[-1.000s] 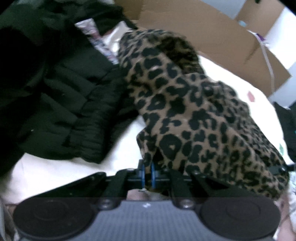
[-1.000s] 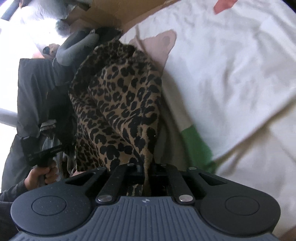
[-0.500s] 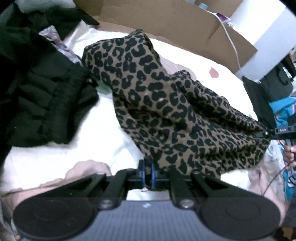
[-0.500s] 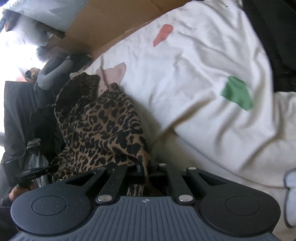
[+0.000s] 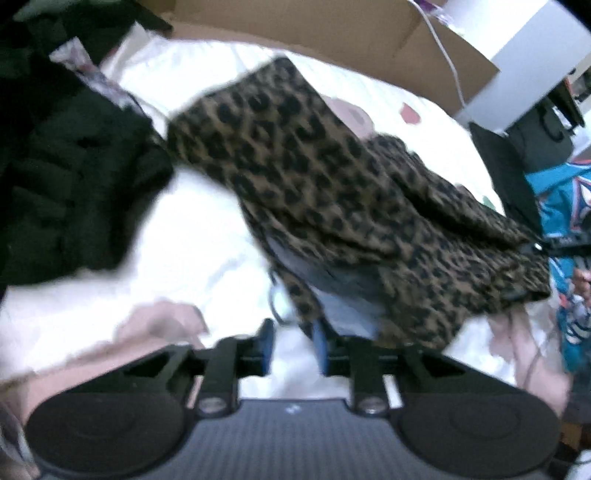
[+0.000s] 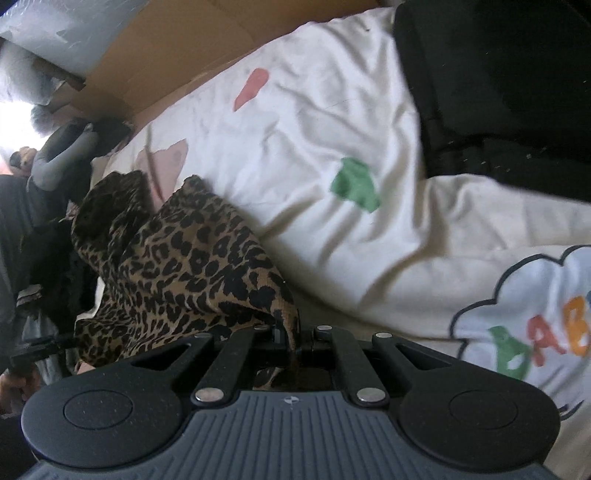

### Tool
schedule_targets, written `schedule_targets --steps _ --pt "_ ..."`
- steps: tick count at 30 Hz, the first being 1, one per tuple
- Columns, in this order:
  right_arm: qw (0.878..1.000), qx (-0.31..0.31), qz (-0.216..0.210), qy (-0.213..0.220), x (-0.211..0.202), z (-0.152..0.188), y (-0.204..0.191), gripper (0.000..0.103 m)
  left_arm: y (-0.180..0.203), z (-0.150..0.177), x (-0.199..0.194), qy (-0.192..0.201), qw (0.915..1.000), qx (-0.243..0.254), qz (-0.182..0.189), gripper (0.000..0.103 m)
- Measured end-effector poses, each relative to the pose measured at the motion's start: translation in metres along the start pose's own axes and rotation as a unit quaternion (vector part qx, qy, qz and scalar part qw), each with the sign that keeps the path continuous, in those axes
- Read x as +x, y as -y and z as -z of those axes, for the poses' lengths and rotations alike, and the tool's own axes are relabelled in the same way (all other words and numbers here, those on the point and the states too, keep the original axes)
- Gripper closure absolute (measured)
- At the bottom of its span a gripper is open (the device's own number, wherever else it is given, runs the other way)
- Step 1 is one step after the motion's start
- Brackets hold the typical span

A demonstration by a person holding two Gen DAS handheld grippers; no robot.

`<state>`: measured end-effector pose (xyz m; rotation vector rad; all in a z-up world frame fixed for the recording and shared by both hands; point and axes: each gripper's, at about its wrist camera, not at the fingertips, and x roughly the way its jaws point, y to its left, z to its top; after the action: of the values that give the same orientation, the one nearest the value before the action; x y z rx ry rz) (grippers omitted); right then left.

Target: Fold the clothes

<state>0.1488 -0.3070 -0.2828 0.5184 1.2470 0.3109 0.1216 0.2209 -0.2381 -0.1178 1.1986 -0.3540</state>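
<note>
The left wrist view is smeared by motion blur, so fabric edges and small details there are hard to make out. In it the left gripper (image 5: 291, 345) has its two blue-padded fingers (image 5: 266, 343) spread, with white bedsheet (image 5: 207, 236) showing in the gap; a hem of the leopard-print garment (image 5: 332, 192) hangs just at the right-hand finger, and I cannot tell whether it touches. A greyish lining shows under that hem. The one leopard-print garment stretches from directly ahead of this gripper off to its right, where a dark tip of the other tool meets its far corner, mostly cut off by the frame edge.

The right gripper (image 6: 295, 338) is pressed together on a corner of the leopard-print garment (image 6: 177, 266), which bunches ahead and to its left on the bed; the fold between the fingers hides the pads.

Left of the left gripper lies one pile of black clothing (image 5: 70, 184), its shapes lost in shadow. Ahead stands one cardboard box (image 5: 332, 33), top cut off. To the far right is a teal printed garment (image 5: 557, 206), partly out of frame. In the right wrist view a second black garment (image 6: 498, 92) lies ahead to the right, and a white cloth with coloured letters (image 6: 524, 317) is clipped at the right edge.
</note>
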Motion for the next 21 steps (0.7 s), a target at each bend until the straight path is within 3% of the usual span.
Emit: schedule_targets --steps 3,5,9,17,21 --pt "1.000 -0.001 0.010 0.010 -0.002 -0.003 0.003 0.103 -0.008 -0.014 0.006 0.028 0.9990 0.005 -0.034 0.045" --pt "1.000 -0.003 0.016 0.014 -0.002 -0.006 0.004 0.103 -0.015 -0.025 0.016 0.041 0.9973 0.003 -0.060 0.045" --pt "0.999 -0.004 0.026 0.023 -0.007 -0.010 0.008 0.103 -0.030 -0.043 0.032 0.060 0.9952 -0.003 -0.077 0.045" --pt "0.998 -0.002 0.048 0.042 -0.020 -0.015 0.014 0.103 -0.031 -0.066 0.060 0.069 0.9903 0.053 -0.108 0.045" --pt "0.997 0.004 0.056 0.044 -0.023 -0.016 0.019 0.103 -0.024 -0.074 0.074 0.069 0.9854 0.089 -0.128 0.050"
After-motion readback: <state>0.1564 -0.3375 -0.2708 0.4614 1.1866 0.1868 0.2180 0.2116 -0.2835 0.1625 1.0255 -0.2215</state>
